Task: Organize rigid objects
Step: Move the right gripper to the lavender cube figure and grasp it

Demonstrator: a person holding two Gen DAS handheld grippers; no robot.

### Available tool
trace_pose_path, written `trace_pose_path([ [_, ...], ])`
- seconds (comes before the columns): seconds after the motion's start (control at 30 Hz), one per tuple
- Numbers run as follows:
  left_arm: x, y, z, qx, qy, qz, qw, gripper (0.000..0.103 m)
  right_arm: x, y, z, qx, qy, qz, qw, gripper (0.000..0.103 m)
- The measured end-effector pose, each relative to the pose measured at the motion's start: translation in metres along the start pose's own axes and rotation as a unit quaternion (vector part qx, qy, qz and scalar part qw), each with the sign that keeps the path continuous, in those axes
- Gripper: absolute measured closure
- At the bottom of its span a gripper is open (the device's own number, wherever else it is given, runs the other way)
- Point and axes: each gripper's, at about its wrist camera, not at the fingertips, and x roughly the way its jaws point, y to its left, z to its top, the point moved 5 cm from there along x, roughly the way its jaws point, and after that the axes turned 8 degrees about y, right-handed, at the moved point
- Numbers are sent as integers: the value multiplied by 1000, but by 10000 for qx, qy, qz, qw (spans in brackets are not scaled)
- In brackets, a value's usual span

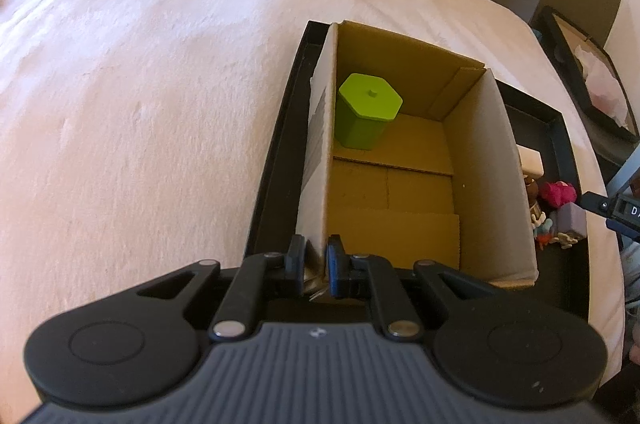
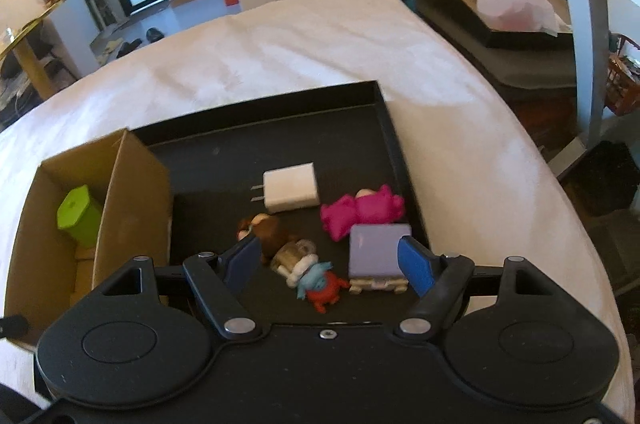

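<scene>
A cardboard box stands in a black tray on the bed. A green hexagonal container stands inside the box at its far left; it also shows in the right wrist view. My left gripper is shut on the box's near left wall. My right gripper is open above the tray, over small toys: a white charger, a pink figure, a purple block, a brown figure, a red and blue figure.
The tray lies on a pale bed cover. A dark low table with a flat box and a plastic bag stands beyond the bed on the right. The bed edge runs close to the tray's right side.
</scene>
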Motion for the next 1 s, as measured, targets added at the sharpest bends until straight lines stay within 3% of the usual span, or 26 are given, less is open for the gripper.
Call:
trace_pose_path([
  [0.2,3,-3,3,-42,84,100,9999,93,16,-5,2,-73,113,-30,9999,35],
  [0.53,6,-10,4,25,192,336,9992,93,42,-15,-3,-162,331,-267,9990,35],
  [0.63,6,-11,4,23,204,342,9992,93,53,-20,-7,-68,556,-225,9982,42],
  [0.7,5,-11,4,24,196,341,9992,93,60,-24,-10,-24,679,-247,9974,58],
  [1.0,4,-11,1,72,254,403,9988,93,33,-17,-11,-136,400,54,9991,60],
])
